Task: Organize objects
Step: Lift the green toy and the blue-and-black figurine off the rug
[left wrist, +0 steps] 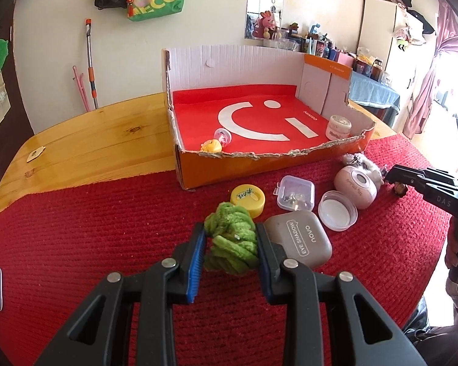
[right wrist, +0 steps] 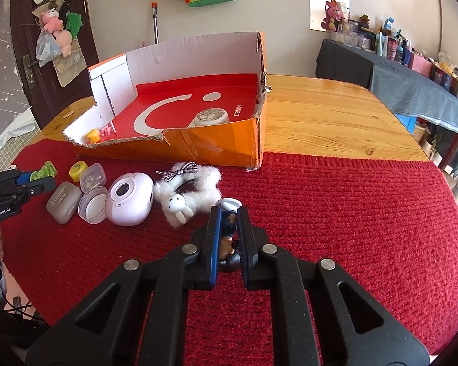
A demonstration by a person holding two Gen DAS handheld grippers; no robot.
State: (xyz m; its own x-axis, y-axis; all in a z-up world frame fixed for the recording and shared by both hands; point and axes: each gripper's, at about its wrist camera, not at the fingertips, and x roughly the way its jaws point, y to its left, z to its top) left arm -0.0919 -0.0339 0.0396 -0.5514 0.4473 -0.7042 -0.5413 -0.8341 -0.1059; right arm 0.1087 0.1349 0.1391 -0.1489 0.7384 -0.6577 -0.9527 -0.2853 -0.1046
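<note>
Objects for sorting lie in a loose cluster on a red mat (left wrist: 107, 228), in front of an orange cardboard box (left wrist: 259, 161) whose near wall is torn low.

Left wrist view: left gripper (left wrist: 230, 241), lower centre of frame, pinches a green fuzzy hair tie (left wrist: 230, 241) between its blue pads; the tie bulges above the pads. Just right of it, touching or nearly so, lies a grey eye-shadow case (left wrist: 299, 241). Behind these sit a yellow round tin (left wrist: 248, 199), a small clear square box (left wrist: 296, 193), a clear round lid (left wrist: 337, 215) and a pink rounded device (left wrist: 355, 187). A white fluffy hair clip (left wrist: 358, 160) sits at the box's near right corner.

Inside the box, on its red floor: a yellow duck toy (left wrist: 211, 145) and a small clear pink item (left wrist: 221, 135) at the near left, a white jar (left wrist: 339, 126) at the near right.

Right wrist view: right gripper (right wrist: 229, 231), centre of frame, is pressed onto a small dark figurine (right wrist: 229, 228); whether the figurine is clear of the mat I cannot tell. The fluffy clip, with a white rabbit charm (right wrist: 177, 209), lies just to the upper left of it.

Wooden table (right wrist: 320, 113) is bare to the right of the box.
</note>
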